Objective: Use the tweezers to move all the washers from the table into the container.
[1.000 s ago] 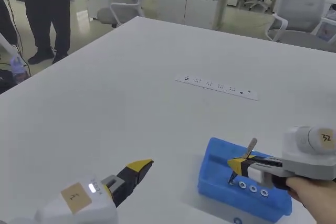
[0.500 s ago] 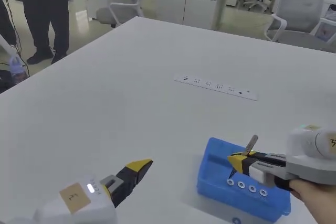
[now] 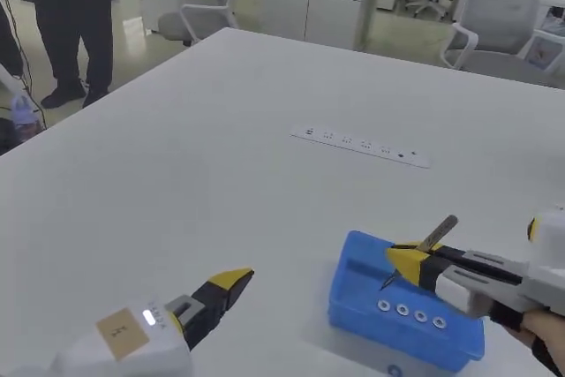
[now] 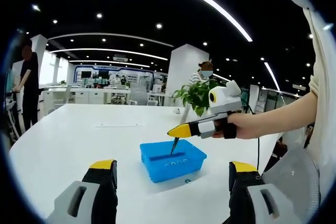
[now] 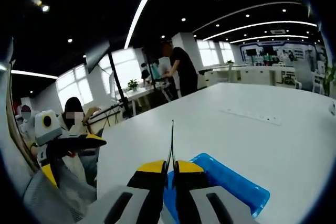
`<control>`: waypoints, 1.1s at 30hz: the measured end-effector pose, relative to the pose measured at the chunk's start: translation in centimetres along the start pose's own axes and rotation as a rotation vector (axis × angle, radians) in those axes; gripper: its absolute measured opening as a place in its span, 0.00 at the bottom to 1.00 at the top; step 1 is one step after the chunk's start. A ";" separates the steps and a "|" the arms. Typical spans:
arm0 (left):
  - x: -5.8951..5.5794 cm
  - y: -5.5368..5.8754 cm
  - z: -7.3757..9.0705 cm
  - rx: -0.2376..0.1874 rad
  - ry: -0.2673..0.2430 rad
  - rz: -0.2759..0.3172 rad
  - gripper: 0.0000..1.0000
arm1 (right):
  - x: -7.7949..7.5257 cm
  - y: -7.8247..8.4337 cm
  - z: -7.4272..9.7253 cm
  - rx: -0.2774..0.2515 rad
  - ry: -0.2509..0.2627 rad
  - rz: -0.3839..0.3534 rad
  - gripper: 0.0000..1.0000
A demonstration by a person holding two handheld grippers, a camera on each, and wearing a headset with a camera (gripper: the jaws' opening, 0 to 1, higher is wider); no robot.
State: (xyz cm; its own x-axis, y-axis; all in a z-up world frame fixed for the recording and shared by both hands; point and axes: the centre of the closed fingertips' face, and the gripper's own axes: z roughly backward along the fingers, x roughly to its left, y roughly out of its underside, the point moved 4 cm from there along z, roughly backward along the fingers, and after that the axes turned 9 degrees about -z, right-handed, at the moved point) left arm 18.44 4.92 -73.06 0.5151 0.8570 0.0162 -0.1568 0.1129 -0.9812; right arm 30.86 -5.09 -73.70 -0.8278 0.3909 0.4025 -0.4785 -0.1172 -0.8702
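Office desks and swivel chairs are standing beyond the white surface (image 3: 177,174), which is carrying a flat power strip (image 3: 362,146) well beyond the blue container (image 3: 349,258). In the head view, four washers (image 3: 402,310) are lying in a row inside the container, toward its near wall. The right tongs (image 3: 399,259) are hanging over the container and clamping the tweezers (image 3: 440,229) across their middle. The tweezer tips are pointing down into the container above the washers without touching them; I cannot tell whether anything is sitting between the tips. A small ring (image 3: 395,372) is lying on the surface just outside the container's near wall, and it is looking like one more washer. The left tongs (image 3: 240,279) are hovering well to the left of the container, holding nothing.

In the left gripper view, the left tongs are standing wide apart and empty. The container is sitting ahead between them, and the small ring (image 4: 187,181) is showing just in front of it.

In the right gripper view, the right tongs are pressing together on the tweezers (image 5: 171,135), with the container (image 5: 231,182) under them and to their right.

Judging from this, most of the job is looking finished: four washers are lying in the container, and probably one is waiting on the surface beside it.
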 end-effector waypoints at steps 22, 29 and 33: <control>-0.1 0.0 0.0 0.006 0.002 -0.002 0.90 | -0.7 7.5 1.2 0.221 0.054 0.122 0.04; 0.1 0.0 0.0 0.003 -0.005 0.002 0.90 | -1.0 8.3 1.0 0.244 0.038 0.146 0.04; 0.0 0.0 0.0 0.005 -0.002 0.001 0.90 | -1.0 8.5 1.1 0.259 0.039 0.191 0.03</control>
State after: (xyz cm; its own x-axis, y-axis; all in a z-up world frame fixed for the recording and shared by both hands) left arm 18.40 4.94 -73.04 0.5136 0.8579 0.0160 -0.1610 0.1147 -0.9803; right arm 27.31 -7.46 -81.20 -0.9003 0.3732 0.2239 -0.3787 -0.4184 -0.8255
